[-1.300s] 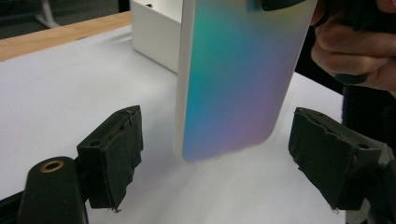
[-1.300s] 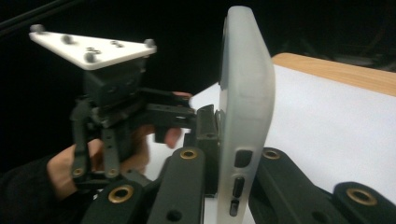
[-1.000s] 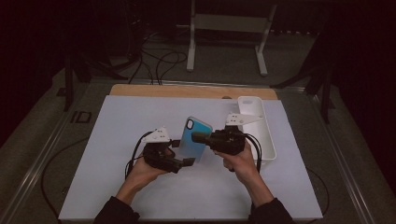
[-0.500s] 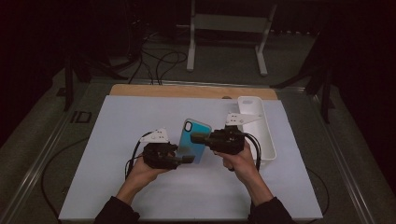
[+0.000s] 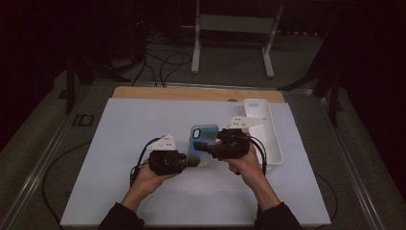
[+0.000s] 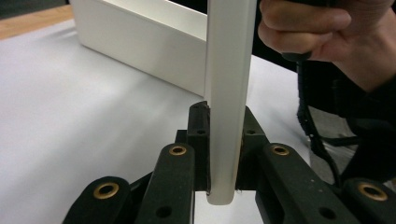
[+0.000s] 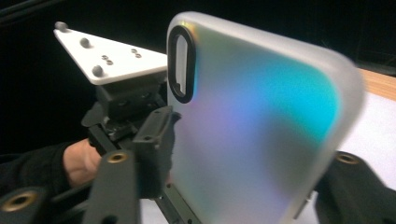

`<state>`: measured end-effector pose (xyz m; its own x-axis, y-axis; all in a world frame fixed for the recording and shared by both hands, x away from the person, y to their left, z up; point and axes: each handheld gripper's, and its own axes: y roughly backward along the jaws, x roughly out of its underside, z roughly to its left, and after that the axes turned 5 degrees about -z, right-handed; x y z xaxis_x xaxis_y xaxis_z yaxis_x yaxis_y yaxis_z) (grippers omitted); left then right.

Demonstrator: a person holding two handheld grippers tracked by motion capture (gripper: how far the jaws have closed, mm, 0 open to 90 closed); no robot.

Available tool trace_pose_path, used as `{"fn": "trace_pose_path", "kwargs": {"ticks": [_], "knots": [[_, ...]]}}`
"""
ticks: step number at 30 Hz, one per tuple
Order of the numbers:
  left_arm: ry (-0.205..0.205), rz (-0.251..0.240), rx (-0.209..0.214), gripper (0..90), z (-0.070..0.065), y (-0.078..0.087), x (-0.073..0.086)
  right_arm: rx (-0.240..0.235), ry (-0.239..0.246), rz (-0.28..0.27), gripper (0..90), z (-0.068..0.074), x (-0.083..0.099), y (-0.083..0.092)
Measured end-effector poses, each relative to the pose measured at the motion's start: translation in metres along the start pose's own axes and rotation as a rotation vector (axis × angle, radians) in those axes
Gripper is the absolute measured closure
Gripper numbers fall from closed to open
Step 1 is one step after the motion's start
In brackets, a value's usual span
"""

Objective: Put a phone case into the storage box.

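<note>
A phone case (image 5: 203, 135) with a blue-green iridescent back and pale rim stands on edge above the white table (image 5: 119, 143) between both grippers. My left gripper (image 5: 193, 162) is shut on its lower edge; in the left gripper view both jaws clamp the pale rim (image 6: 229, 93). My right gripper (image 5: 205, 146) sits just right of the case. Its jaws have just been opening and now stand apart on either side of the case (image 7: 252, 130), which is still between them.
A long white tray (image 5: 275, 143) lies along the right side of the table and shows behind the case as a white wall (image 6: 140, 42). A wooden strip (image 5: 191, 93) runs along the far edge. Cables trail from both grippers toward the person.
The left jaws have closed onto the case's lower edge. The right jaws have spread away from the case. The case now stands a little more upright; both hands stayed put.
</note>
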<state>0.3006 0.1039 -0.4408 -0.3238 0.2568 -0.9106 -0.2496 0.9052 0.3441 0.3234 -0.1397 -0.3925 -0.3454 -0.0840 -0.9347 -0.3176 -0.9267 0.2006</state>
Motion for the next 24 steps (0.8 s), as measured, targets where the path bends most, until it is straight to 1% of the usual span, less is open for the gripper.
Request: {"fn": "trace_pose_path", "kwargs": {"ticks": [1,2,3,4,6,7,9,10,11,12,13,14,15,16,17,19,20,22,23,24], "knots": [[0.0,0.0,0.0,80.7,0.0,0.0,0.0,0.0,0.0,0.0,41.6,0.0,0.0,0.0],[0.0,-0.004,-0.002,80.7,0.0,0.001,0.0,0.026,0.008,0.008,35.5,0.002,0.0,-0.002],[-0.003,-0.005,-0.006,80.8,0.0,0.001,0.0,0.033,0.013,0.014,31.0,0.003,0.0,-0.003],[-0.003,-0.005,-0.006,80.9,0.0,0.001,0.0,0.033,0.013,0.014,31.0,0.003,0.0,-0.003],[0.001,-0.011,-0.012,80.9,0.0,0.003,0.001,0.06,0.011,0.032,25.9,0.003,0.0,-0.004],[0.002,-0.015,-0.016,81.0,0.001,0.004,0.001,0.078,0.007,0.037,20.0,0.002,0.0,-0.003],[-0.003,-0.02,-0.041,80.9,0.001,0.007,0.001,0.1,0.004,0.042,16.2,0.001,0.0,-0.003],[-0.003,-0.02,-0.041,80.9,0.001,0.007,0.001,0.1,0.004,0.042,16.2,0.001,0.0,-0.003],[-0.001,-0.026,-0.054,80.9,0.001,0.008,0.001,0.111,0.0,0.048,13.9,0.001,0.001,-0.002],[0.001,-0.036,-0.083,80.9,0.001,0.01,0.001,0.132,-0.004,0.05,11.7,0.001,0.002,-0.001],[0.004,-0.043,-0.093,80.9,0.001,0.011,0.001,0.136,-0.003,0.053,10.5,0.0,0.002,0.0],[0.004,-0.043,-0.093,80.9,0.001,0.011,0.001,0.136,-0.003,0.053,10.5,0.0,0.002,0.0],[0.002,-0.049,-0.107,80.9,0.002,0.012,0.001,0.142,-0.002,0.057,10.1,0.001,0.002,0.0],[0.004,-0.053,-0.12,80.9,0.002,0.014,0.001,0.164,0.001,0.066,9.3,0.001,0.003,0.001],[0.009,-0.06,-0.139,80.9,0.003,0.015,0.001,0.17,0.003,0.067,9.3,0.002,0.003,0.001],[0.009,-0.06,-0.139,80.9,0.003,0.015,0.001,0.177,0.005,0.064,9.2,0.002,0.003,0.001],[0.01,-0.057,-0.173,80.9,0.003,0.016,0.003,0.188,0.008,0.059,9.2,0.002,0.003,0.002],[0.006,-0.054,-0.193,80.8,0.003,0.017,0.004,0.194,0.013,0.054,9.3,0.003,0.003,0.003],[0.002,-0.055,-0.212,80.9,0.002,0.017,0.005,0.198,0.015,0.052,9.3,0.003,0.003,0.003],[0.002,-0.055,-0.212,80.9,0.002,0.017,0.005,0.198,0.015,0.052,9.3,0.003,0.003,0.003]]}}
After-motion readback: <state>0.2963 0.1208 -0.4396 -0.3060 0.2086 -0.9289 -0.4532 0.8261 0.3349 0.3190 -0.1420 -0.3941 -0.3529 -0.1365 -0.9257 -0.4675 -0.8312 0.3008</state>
